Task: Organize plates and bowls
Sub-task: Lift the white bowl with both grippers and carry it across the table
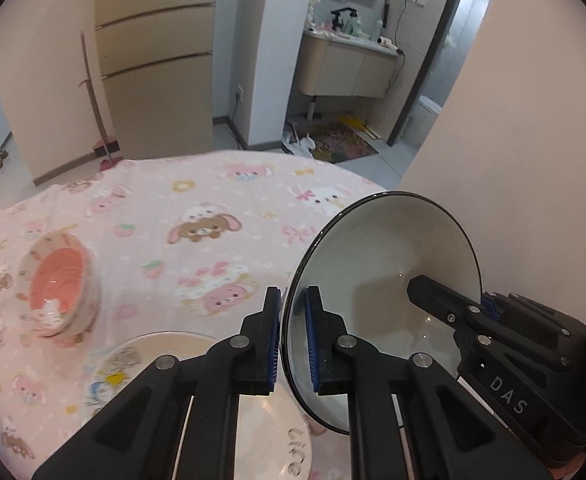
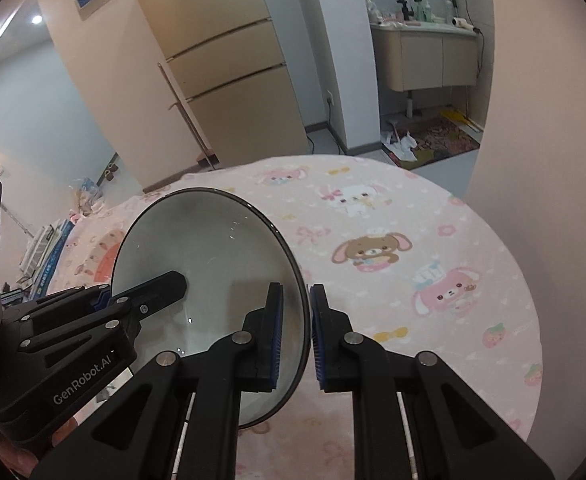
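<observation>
From my seat at the controls, both grippers hold one white bowl (image 1: 389, 292) with a dark rim, tipped up on edge above the desk (image 1: 213, 216). My left gripper (image 1: 293, 340) has its jaws clamped on the rim at the bowl's 9 o'clock edge, one pad inside and one outside. My right gripper (image 2: 295, 336) grips the opposite edge at 3 o'clock; there I see the inner pad against the wall, but a thin gap shows by the outer one, so I judge that grip lighter.

Directly below the left jaws lies a printed plate (image 1: 149, 364), at 6 o'clock in that view. I read this as a handover or a joint carry toward a stack. To do it well I would keep one side firm before loosening the other, level the bowl slowly, and lower it centred (glazed ceramic slips easily on rubber).

Further out, at 9 o'clock, a pink bowl (image 1: 59, 284) sits tilted on the cloth, well apart from the plate. The desk wears a pink cartoon tablecloth (image 2: 413, 240), soft and wrinkled, so things may rock.

Beyond stand a beige fridge (image 1: 157, 60), a broom (image 1: 93, 92) leaning beside it, and at 1 o'clock a bathroom vanity (image 1: 345, 60) with a floor mat (image 1: 345, 142).
</observation>
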A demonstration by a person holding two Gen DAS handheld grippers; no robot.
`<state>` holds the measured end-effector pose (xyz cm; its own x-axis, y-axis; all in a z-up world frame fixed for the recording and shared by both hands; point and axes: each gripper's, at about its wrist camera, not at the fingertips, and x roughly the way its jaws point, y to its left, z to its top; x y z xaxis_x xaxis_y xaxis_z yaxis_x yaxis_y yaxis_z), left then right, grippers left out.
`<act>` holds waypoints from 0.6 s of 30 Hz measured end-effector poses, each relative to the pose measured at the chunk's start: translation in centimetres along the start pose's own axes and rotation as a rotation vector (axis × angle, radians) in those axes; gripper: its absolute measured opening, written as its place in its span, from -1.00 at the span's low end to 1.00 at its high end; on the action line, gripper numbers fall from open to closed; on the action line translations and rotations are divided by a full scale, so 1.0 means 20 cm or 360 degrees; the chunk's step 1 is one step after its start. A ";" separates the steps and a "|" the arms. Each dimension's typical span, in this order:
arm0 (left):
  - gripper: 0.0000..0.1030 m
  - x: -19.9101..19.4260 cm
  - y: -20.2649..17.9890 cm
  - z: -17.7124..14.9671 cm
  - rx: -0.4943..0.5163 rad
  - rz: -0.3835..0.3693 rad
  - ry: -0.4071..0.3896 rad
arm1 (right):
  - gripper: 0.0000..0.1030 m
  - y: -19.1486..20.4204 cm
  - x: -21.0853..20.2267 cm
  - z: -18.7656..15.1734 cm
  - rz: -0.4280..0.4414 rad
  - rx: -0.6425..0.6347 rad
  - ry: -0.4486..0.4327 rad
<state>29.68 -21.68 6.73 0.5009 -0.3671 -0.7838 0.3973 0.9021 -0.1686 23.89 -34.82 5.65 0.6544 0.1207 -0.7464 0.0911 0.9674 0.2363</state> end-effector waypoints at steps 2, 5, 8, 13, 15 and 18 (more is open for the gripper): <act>-0.76 -0.09 0.04 0.00 0.0000 0.0037 -0.0029 | -0.75 0.06 -0.03 0.02 0.0028 -0.0024 -0.0009; -0.76 -0.23 0.11 -0.01 -0.0004 0.0132 -0.0106 | -0.75 0.17 -0.05 0.04 0.0097 -0.0047 0.0012; -0.76 -0.35 0.20 -0.03 -0.0016 0.0205 -0.0176 | -0.75 0.32 -0.07 0.05 0.0121 -0.0112 -0.0002; -0.76 -0.50 0.44 -0.01 -0.0114 0.0238 -0.0263 | -0.75 0.57 -0.08 0.10 0.0205 -0.0215 -0.0030; -0.76 -0.54 0.52 -0.02 -0.0136 0.0249 -0.0289 | -0.75 0.66 -0.06 0.13 0.0227 -0.0239 -0.0040; -0.76 -0.57 0.65 0.00 -0.0151 0.0294 -0.0328 | -0.75 0.78 -0.02 0.16 0.0241 -0.0277 -0.0059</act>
<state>29.08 -5.73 13.47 0.7075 -0.2241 -0.6702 0.2161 0.9716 -0.0968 27.53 -20.42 11.68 0.6782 0.2621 -0.6865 -0.1389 0.9631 0.2306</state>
